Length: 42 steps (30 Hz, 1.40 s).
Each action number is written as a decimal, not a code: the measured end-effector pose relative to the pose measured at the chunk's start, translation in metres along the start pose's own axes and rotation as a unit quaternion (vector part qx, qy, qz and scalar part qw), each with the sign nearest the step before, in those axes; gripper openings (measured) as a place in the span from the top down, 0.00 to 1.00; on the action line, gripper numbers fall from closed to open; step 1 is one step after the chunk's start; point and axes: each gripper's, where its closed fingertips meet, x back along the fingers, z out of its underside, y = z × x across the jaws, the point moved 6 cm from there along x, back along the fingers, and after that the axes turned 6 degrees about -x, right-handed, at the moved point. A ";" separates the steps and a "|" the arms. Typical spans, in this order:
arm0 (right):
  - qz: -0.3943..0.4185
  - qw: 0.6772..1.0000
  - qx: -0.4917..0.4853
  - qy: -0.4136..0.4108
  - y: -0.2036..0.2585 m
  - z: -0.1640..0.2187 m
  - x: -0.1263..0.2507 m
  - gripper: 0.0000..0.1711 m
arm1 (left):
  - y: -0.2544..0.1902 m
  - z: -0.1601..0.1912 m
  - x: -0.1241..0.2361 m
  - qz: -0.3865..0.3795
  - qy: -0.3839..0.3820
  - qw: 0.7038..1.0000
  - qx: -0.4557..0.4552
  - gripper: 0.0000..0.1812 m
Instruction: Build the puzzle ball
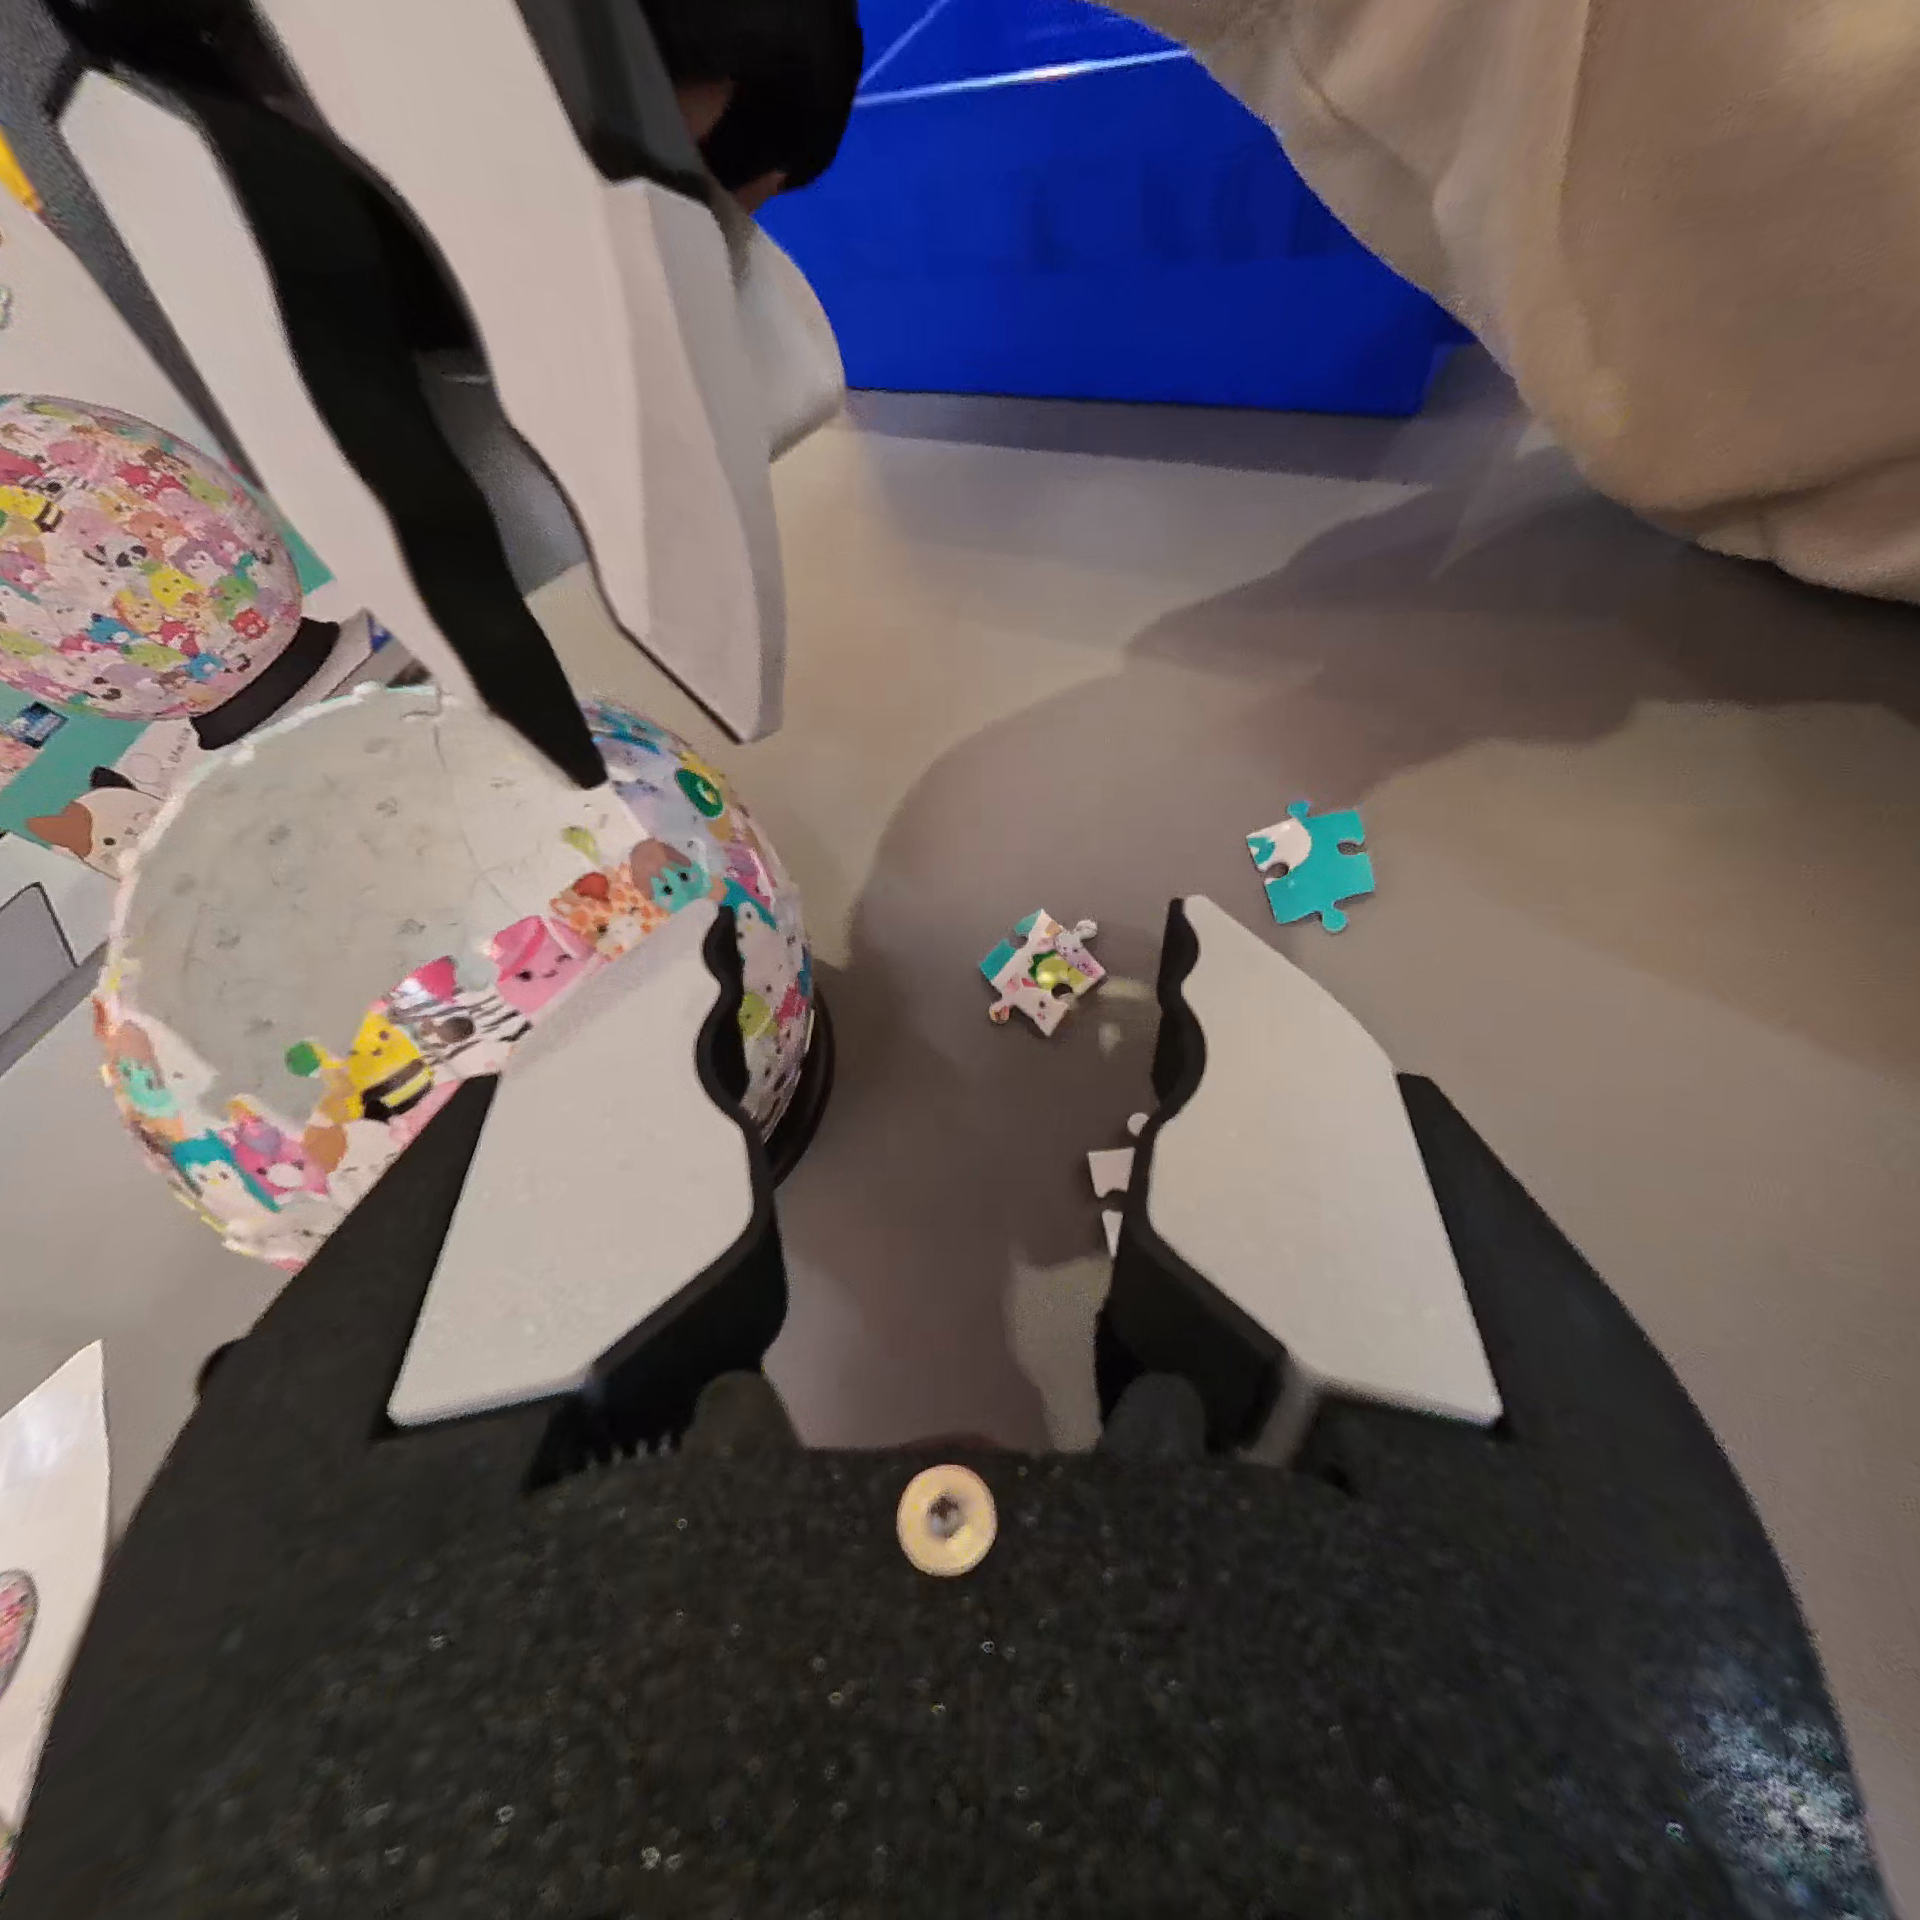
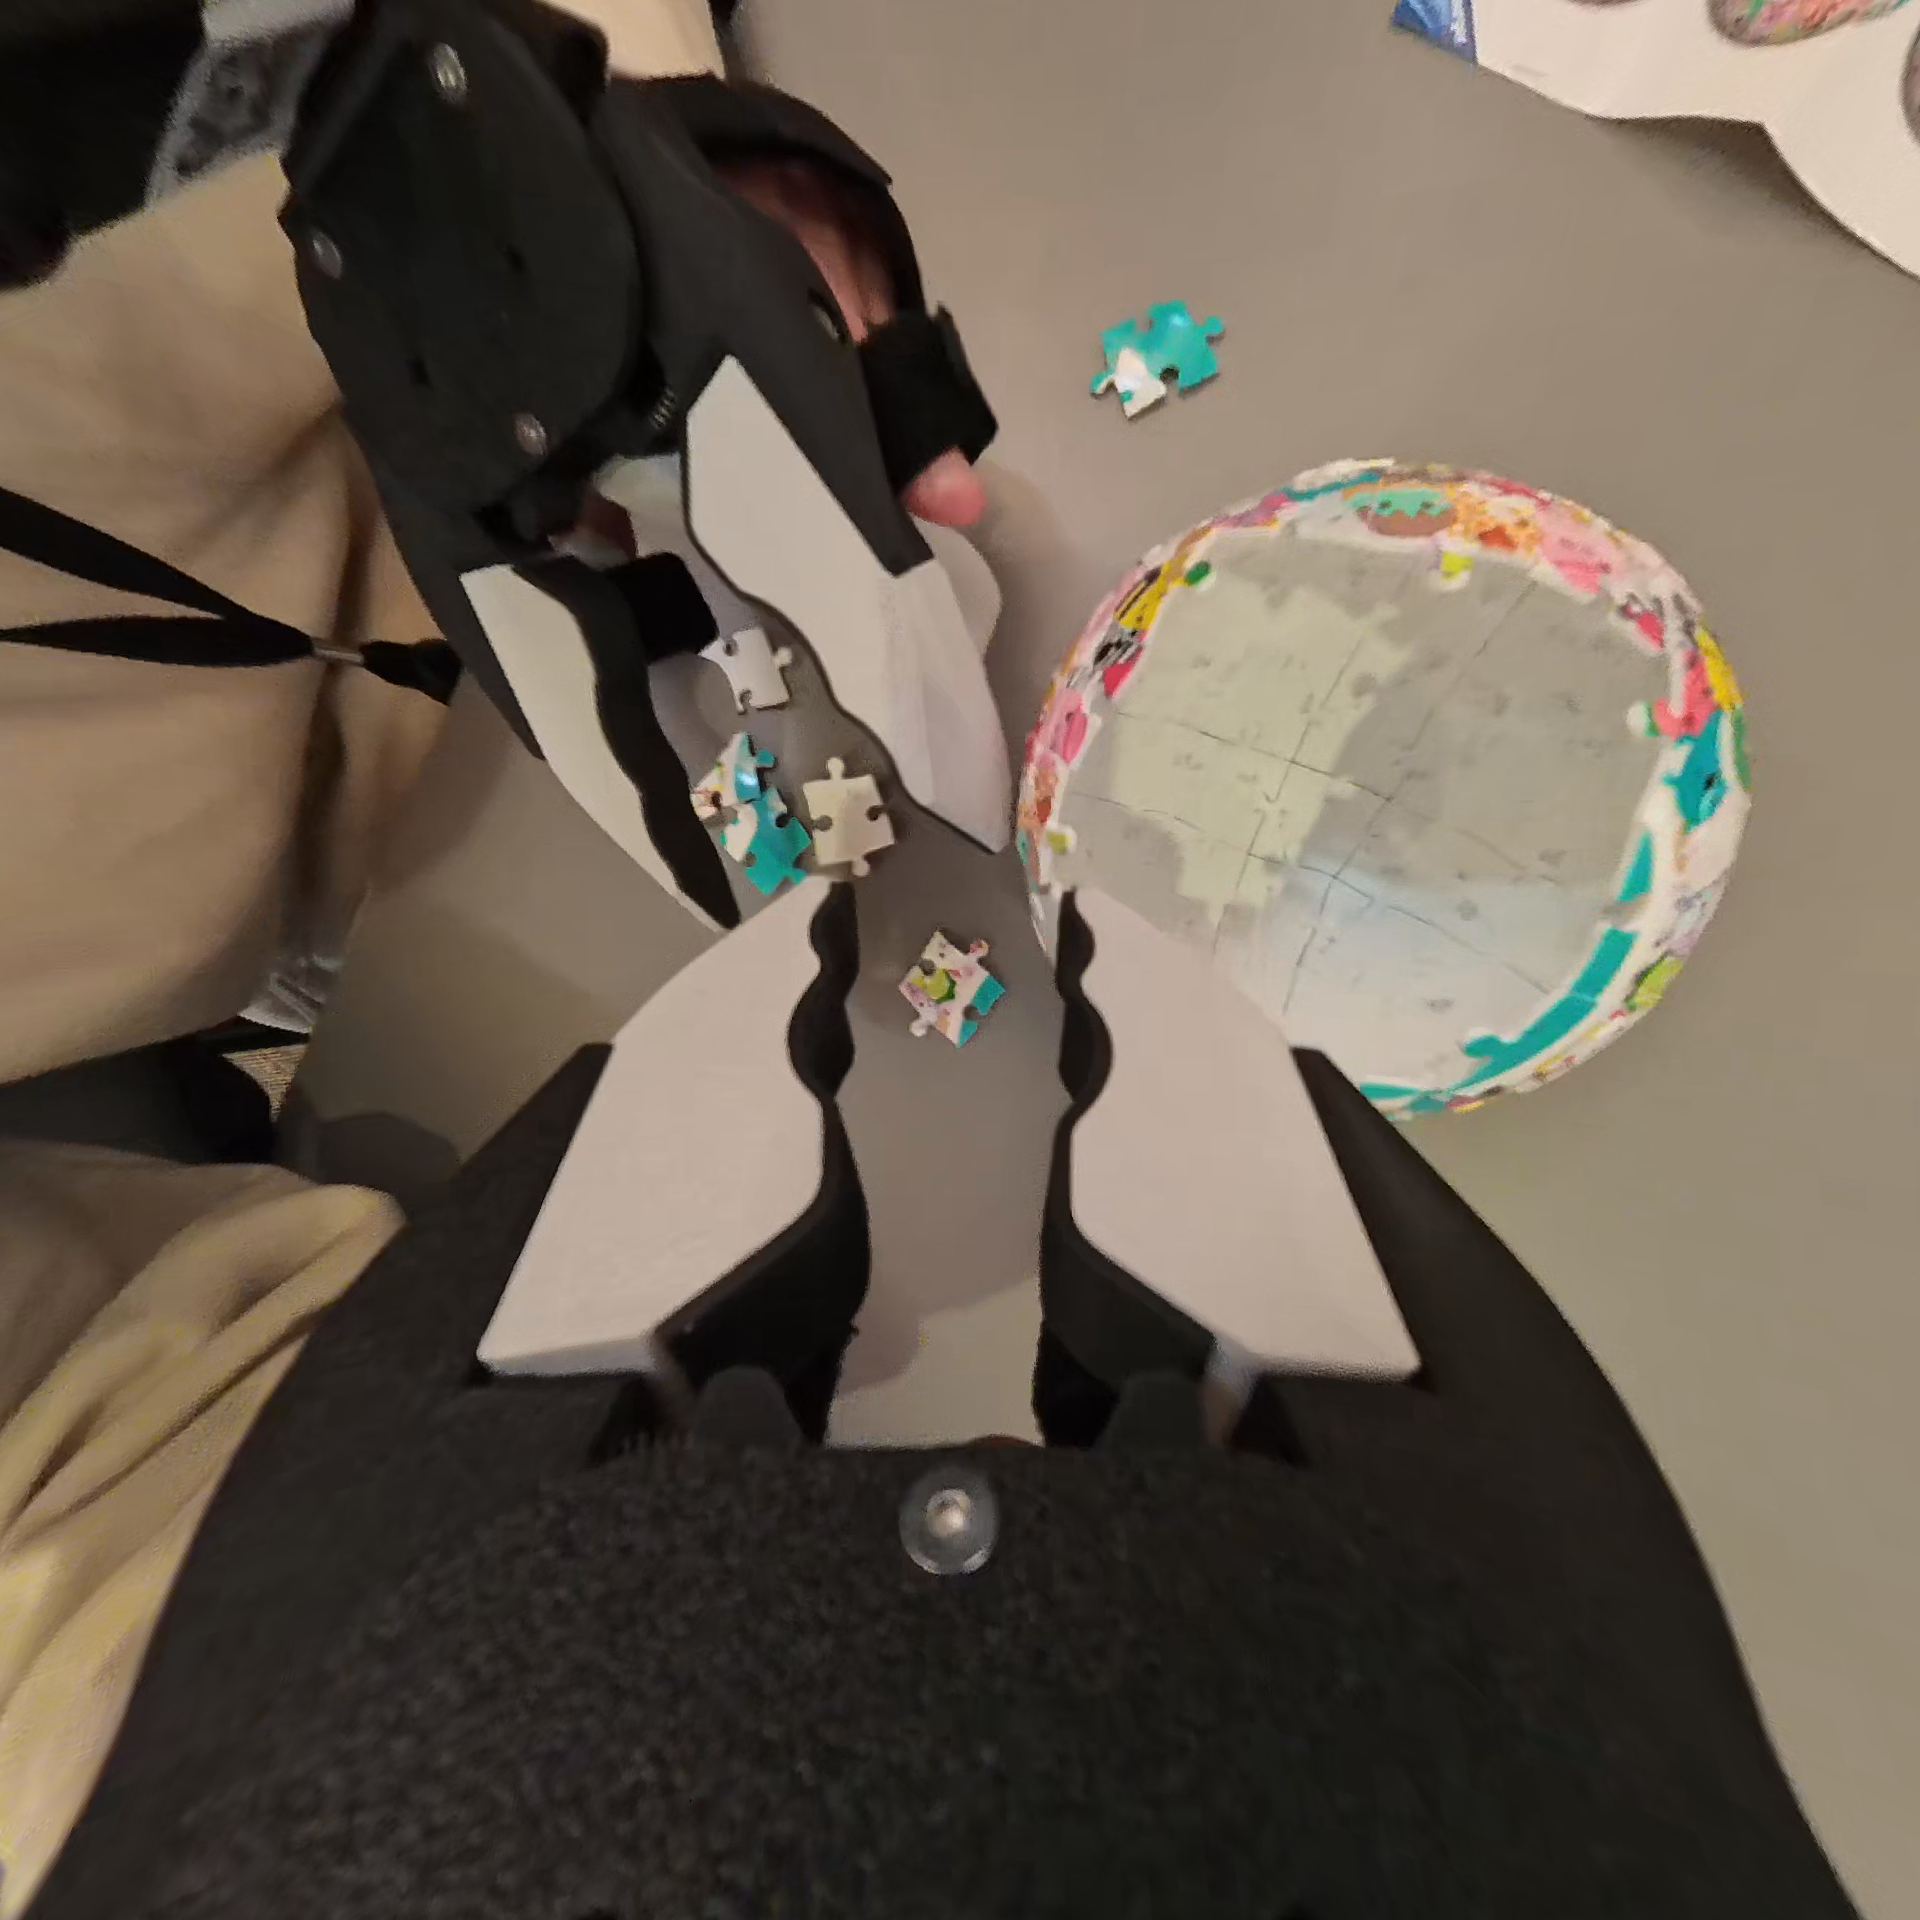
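The half-built puzzle ball (image 1: 416, 987) sits open side up on a black ring stand, left of my left gripper; its grey inside shows in the right wrist view (image 2: 1382, 790). My left gripper (image 1: 951, 935) is open and empty, low over the table, with several loose pieces (image 2: 847, 821) between its fingers. A colourful piece (image 1: 1044, 971) lies just ahead of it. My right gripper (image 2: 951, 914) is open, and that colourful piece (image 2: 951, 987) lies on the table between its fingertips, untouched. A teal piece (image 1: 1311, 862) lies farther off, also seen in the right wrist view (image 2: 1158, 353).
The puzzle box (image 1: 125, 551) with a picture of the finished ball stands at the far left. A blue bin (image 1: 1091, 260) is behind. A beige sleeve (image 1: 1662, 260) hangs over the right. A white sheet (image 2: 1766, 83) lies beyond the ball.
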 end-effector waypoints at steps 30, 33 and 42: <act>0.028 0.998 0.042 0.021 0.001 -0.001 -0.014 0.80 | 0.010 -0.003 0.003 -0.008 -0.019 1.000 0.016 0.64; 0.028 0.999 0.042 0.021 0.001 -0.001 -0.014 0.81 | 0.009 -0.007 0.006 -0.008 -0.029 0.999 0.024 0.62; 0.029 0.998 0.040 0.024 0.001 -0.001 -0.016 0.80 | 0.011 -0.006 0.006 -0.017 -0.027 0.999 0.024 0.61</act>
